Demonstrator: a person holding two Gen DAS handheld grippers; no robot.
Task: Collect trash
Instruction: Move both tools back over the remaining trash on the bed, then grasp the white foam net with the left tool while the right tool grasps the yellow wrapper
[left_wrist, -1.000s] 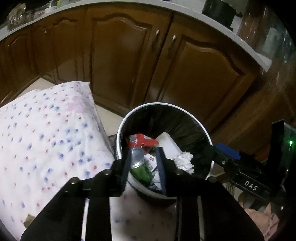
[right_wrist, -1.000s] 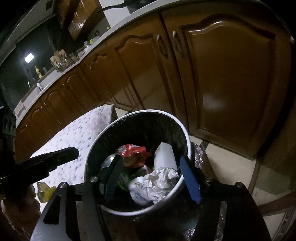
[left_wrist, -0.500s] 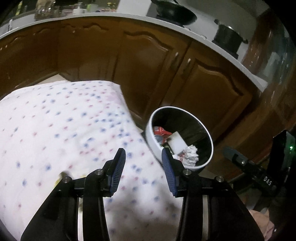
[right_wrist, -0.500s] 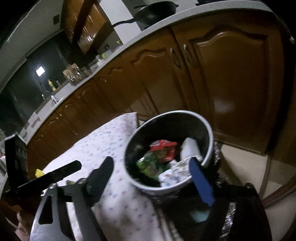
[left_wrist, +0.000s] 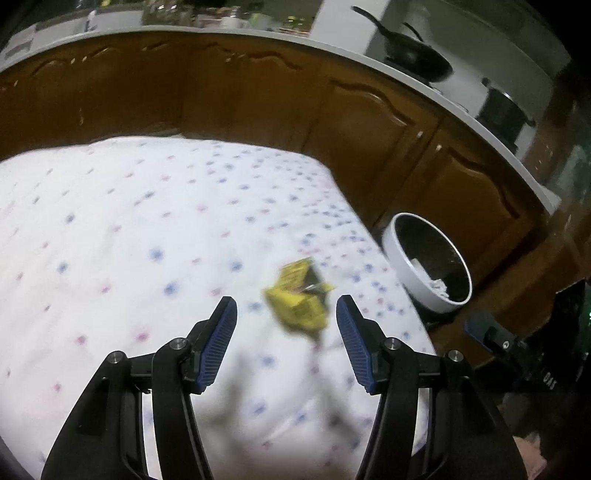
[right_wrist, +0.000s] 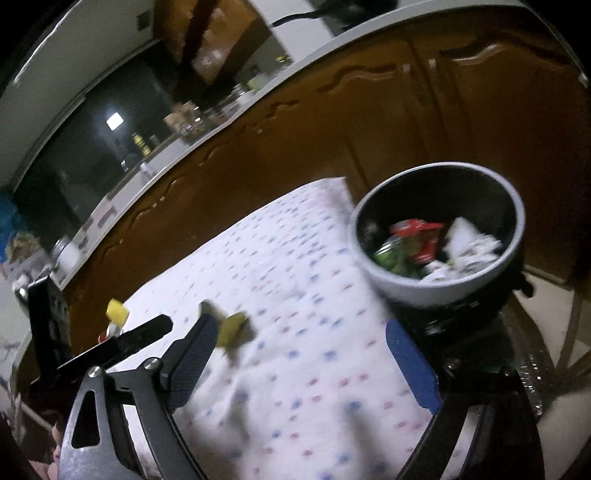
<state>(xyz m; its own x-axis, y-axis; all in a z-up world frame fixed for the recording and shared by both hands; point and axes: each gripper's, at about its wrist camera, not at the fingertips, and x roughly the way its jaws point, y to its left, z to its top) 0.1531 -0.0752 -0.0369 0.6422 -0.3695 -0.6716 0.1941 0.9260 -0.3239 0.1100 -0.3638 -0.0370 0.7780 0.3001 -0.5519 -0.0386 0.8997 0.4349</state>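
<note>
A crumpled yellow wrapper (left_wrist: 298, 300) lies on the white dotted tablecloth (left_wrist: 147, 229), just ahead of my open, empty left gripper (left_wrist: 286, 317). It also shows in the right wrist view (right_wrist: 232, 329), beside my right gripper's left finger. The round trash bin (left_wrist: 397, 254) with a black liner stands past the table's right edge; in the right wrist view the bin (right_wrist: 406, 288) holds red, green and white trash. My right gripper (right_wrist: 299, 350) is open and empty above the cloth, left of the bin.
Brown kitchen cabinets (left_wrist: 369, 122) run behind the table and bin. A black pan (left_wrist: 417, 61) and a pot (left_wrist: 504, 112) sit on the counter. The left gripper's body (right_wrist: 110, 343) shows at the left of the right wrist view, the right gripper's (left_wrist: 495, 338) at the left view's right edge.
Both grippers have pulled back from over the bin toward the table. The left gripper has opened wider and the yellow wrapper has come into view ahead of it.
</note>
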